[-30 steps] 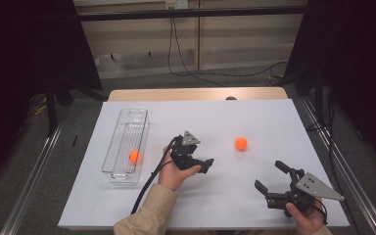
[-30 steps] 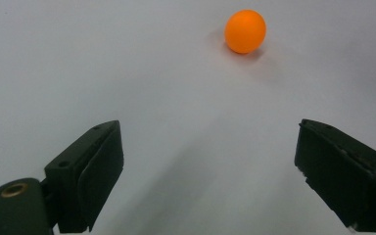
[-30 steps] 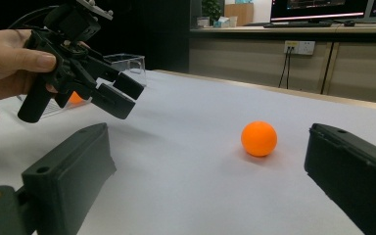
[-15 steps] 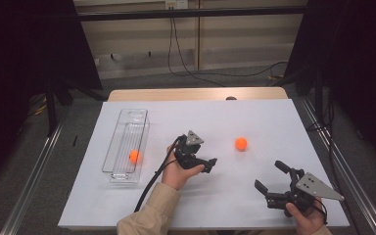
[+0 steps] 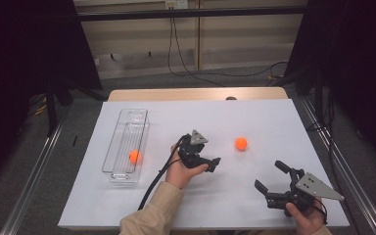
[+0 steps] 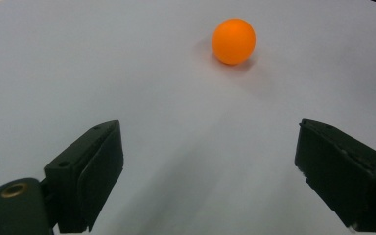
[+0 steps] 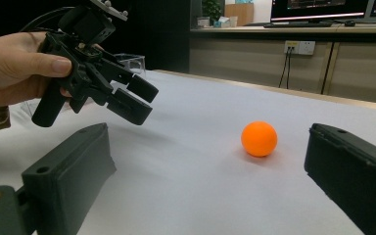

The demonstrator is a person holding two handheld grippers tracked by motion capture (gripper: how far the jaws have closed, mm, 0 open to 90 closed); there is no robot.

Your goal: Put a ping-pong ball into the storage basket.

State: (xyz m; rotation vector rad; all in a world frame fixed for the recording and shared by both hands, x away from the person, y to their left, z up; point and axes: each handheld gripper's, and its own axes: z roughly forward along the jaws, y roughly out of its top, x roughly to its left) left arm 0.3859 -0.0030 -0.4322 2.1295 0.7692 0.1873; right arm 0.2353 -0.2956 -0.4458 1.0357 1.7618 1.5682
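Observation:
An orange ball (image 5: 241, 143) rests on the white table, to the right of the middle. My left gripper (image 5: 214, 163) hovers just left of it, open and empty, jaws pointing toward the ball. In the left gripper view the ball (image 6: 233, 41) lies ahead beyond the spread jaws of that gripper (image 6: 208, 147). My right gripper (image 5: 270, 175) is held near the front right, open and empty. In its own view the ball (image 7: 259, 138) sits ahead between the wide jaws of the right gripper (image 7: 210, 147), with the left gripper (image 7: 139, 98) held in a hand at upper left.
A clear plastic tray (image 5: 127, 117) lies lengthwise on the table's left side with a second orange ball (image 5: 134, 156) inside it. A cable trails from the left gripper toward the front edge. White table surface (image 5: 274, 117) spreads behind and around the loose ball.
My left gripper has drifted a little to the right, closer to the loose ball. The right gripper and both balls have stayed put.

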